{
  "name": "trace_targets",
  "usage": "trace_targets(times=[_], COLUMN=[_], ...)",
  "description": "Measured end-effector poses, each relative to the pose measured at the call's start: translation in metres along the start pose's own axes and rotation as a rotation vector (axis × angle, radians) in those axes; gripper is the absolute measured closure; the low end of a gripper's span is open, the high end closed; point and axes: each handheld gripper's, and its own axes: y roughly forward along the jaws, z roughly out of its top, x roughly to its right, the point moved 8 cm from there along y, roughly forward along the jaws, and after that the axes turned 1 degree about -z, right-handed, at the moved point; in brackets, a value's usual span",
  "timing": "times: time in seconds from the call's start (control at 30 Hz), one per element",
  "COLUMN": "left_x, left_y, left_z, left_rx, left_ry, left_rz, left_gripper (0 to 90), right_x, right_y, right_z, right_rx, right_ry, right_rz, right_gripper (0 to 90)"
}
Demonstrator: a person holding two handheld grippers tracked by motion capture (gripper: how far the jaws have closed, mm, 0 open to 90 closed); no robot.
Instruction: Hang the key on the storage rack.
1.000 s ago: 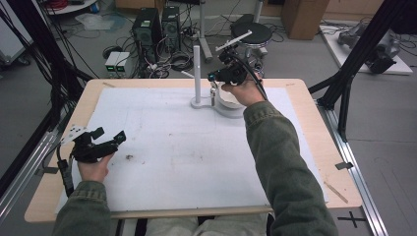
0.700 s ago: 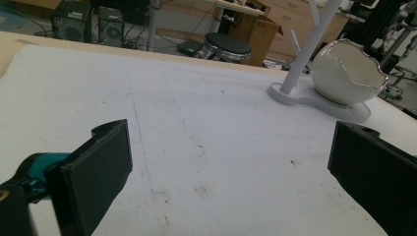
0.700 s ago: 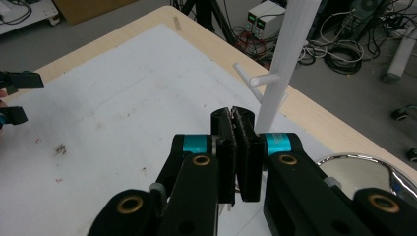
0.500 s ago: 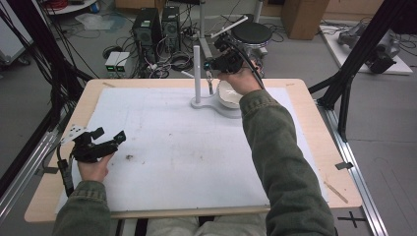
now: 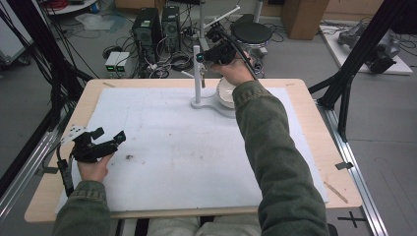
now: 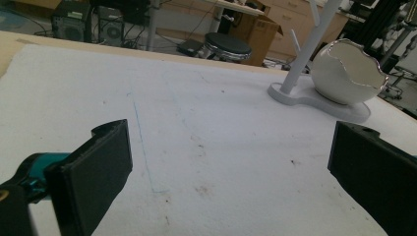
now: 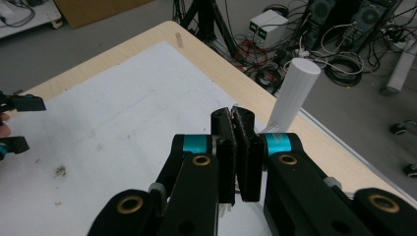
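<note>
Up at the far edge of the wooden bench (image 5: 314, 147), the high view has the right tool (image 5: 204, 58) level with the top of the white plastic stand with its upright post (image 5: 197, 73). Something small dangles under the tool beside the post, too tiny to make out. The white egg-shaped ceramic bowl (image 5: 225, 93) sits on the stand's flat base, half hidden by the green sleeve. The left tool (image 5: 109, 139) rests near the left edge on the white mat (image 5: 172, 147), jaws spread, nothing in them.

Left gripper view: both black jaws stand wide apart over bare mat (image 6: 206, 137), with the stand (image 6: 307, 54) and cracked-looking bowl (image 6: 346, 73) toward the far right corner.

Right gripper view: the right tool (image 7: 239, 115) is clamped tight, pads together, just beside the post's round top (image 7: 301, 83).
</note>
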Motion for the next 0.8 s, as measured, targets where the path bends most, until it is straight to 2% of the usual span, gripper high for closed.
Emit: trace_targets(times=[0.13, 0.33, 0.43, 0.6, 0.8], left_x=[0.0, -0.001, 0.0, -0.001, -0.001], left_y=[0.001, 0.0, 0.0, 0.001, 0.001], left_z=[0.0, 0.0, 0.001, 0.001, 0.0], left_rx=[0.004, 0.005, 0.007, 0.008, 0.001], left_ry=[-0.004, -0.007, -0.007, -0.009, -0.005], left_rz=[0.002, 0.005, 0.003, 0.001, 0.0], left_gripper=[3.4, 3.4, 3.4, 3.4, 3.4], right_x=[0.002, 0.006, 0.009, 0.011, 0.019], right_y=[0.003, 0.011, 0.019, 0.029, 0.034], right_z=[0.007, 0.013, 0.011, 0.012, 0.015], right_rx=[0.0, -0.004, -0.028, -0.026, -0.039], right_ry=[-0.007, 0.02, 0.026, 0.029, 0.026], right_rz=[-0.002, 0.012, 0.002, 0.001, -0.027], right_gripper=[88.2, 88.2, 88.2, 88.1, 88.1])
